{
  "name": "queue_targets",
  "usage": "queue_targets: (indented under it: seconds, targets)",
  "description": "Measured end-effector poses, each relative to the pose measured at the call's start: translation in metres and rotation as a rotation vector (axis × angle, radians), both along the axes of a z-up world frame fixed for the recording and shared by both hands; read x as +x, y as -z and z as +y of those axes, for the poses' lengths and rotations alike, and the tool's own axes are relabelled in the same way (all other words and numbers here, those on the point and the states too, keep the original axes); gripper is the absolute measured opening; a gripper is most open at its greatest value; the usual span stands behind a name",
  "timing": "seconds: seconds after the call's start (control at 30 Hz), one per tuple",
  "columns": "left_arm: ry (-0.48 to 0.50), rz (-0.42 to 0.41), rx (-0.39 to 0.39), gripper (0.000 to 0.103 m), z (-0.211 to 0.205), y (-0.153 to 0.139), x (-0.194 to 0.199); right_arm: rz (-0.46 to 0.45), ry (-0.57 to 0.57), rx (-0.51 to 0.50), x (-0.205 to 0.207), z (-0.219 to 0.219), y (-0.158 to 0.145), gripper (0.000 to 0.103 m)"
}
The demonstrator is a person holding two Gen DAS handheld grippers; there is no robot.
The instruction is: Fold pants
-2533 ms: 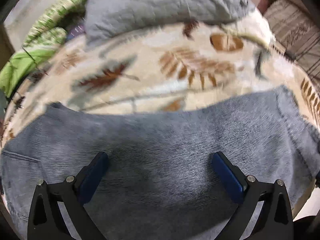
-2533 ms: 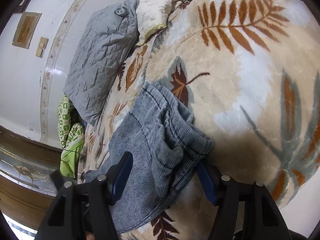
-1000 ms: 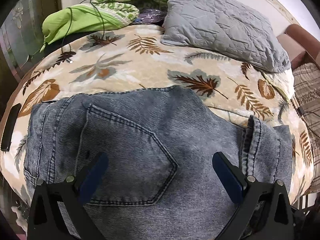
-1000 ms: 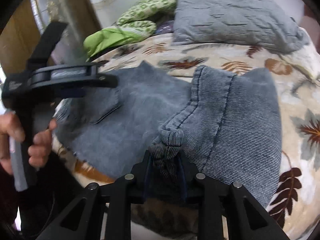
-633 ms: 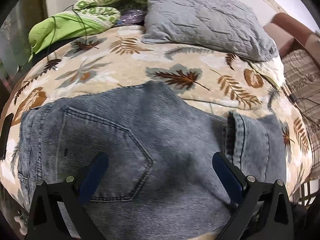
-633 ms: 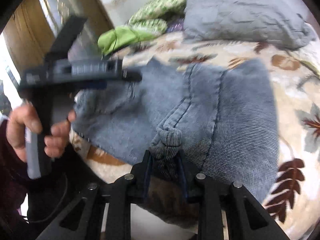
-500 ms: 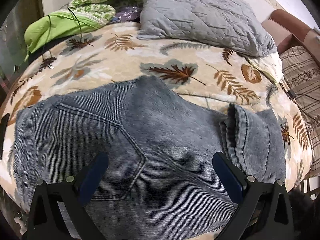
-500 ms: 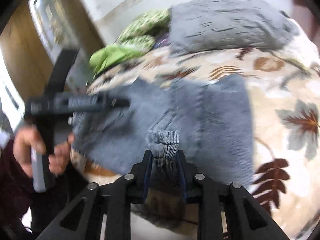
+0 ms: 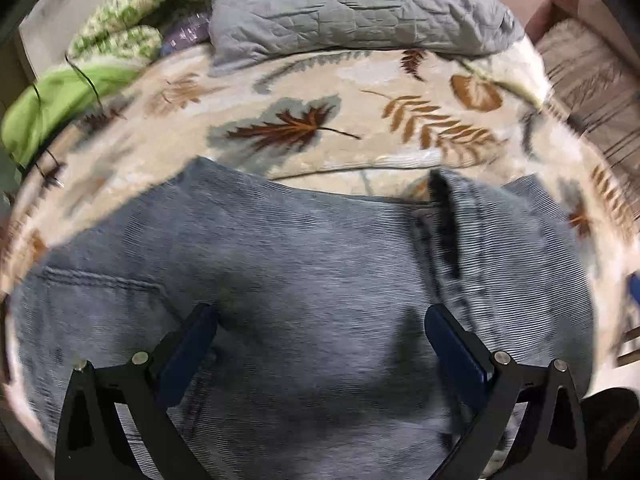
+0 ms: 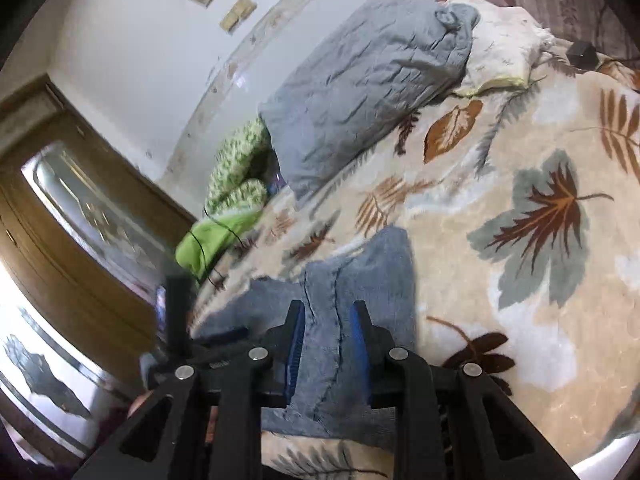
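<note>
The grey-blue jeans (image 9: pixel 312 264) lie spread on the leaf-print blanket (image 9: pixel 320 92), with a folded hem layer (image 9: pixel 500 240) at the right. My left gripper (image 9: pixel 320 320) is open and empty, just above the denim. In the right wrist view my right gripper (image 10: pixel 327 334) is shut on a fold of the jeans (image 10: pixel 360 272) and holds it above the bed's near edge. The left gripper tool (image 10: pixel 178 320) shows blurred at the left of that view.
A grey quilted pillow (image 9: pixel 352 4) and green bedding (image 9: pixel 80 80) lie at the head of the bed. A cream pillow (image 10: pixel 504 52) and a small black object (image 10: pixel 582 54) are at the far right. A wooden door (image 10: pixel 60 240) stands left.
My left gripper has dropped closer to the jeans. My right gripper, still clamped on the fold, has swung and tilted; the view has rotated toward the wall and the pillows.
</note>
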State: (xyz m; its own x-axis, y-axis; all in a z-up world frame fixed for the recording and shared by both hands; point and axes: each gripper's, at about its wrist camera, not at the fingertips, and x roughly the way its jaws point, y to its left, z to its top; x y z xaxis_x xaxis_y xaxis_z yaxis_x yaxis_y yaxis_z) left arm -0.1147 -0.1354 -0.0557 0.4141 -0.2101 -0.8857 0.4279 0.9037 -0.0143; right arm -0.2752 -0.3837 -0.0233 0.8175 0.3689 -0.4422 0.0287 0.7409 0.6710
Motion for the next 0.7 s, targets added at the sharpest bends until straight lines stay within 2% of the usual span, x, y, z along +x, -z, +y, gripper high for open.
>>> queue_targets:
  seconds: [0.07, 0.2, 0.33, 0.43, 0.5, 0.6, 0.7]
  targets:
    - [0.025, 0.072, -0.036, 0.103, -0.004, 0.006, 0.003, 0.042, 0.016, -0.03, 0.004, 0.003, 0.004, 0.026]
    - [0.043, 0.121, -0.122, 0.103, -0.007, 0.008, 0.003, 0.137, 0.082, -0.066, 0.017, -0.001, 0.017, 0.026]
    - [0.13, 0.152, -0.274, 0.103, -0.01, -0.005, -0.011, 0.165, 0.092, -0.082, 0.022, 0.0, 0.021, 0.026]
    - [0.173, 0.166, -0.294, 0.103, -0.016, -0.006, -0.016, 0.151, 0.076, -0.071, 0.022, 0.001, 0.019, 0.026]
    - [0.134, 0.175, -0.281, 0.103, -0.014, -0.001, -0.013, 0.17, 0.076, -0.062, 0.022, 0.001, 0.022, 0.026]
    - [0.109, 0.221, -0.337, 0.103, -0.005, 0.001, -0.009, 0.208, 0.066, -0.051, 0.025, 0.001, 0.029, 0.026]
    - [0.116, 0.256, -0.355, 0.103, -0.006, 0.002, -0.006, 0.226, 0.055, -0.06, 0.028, 0.005, 0.032, 0.028]
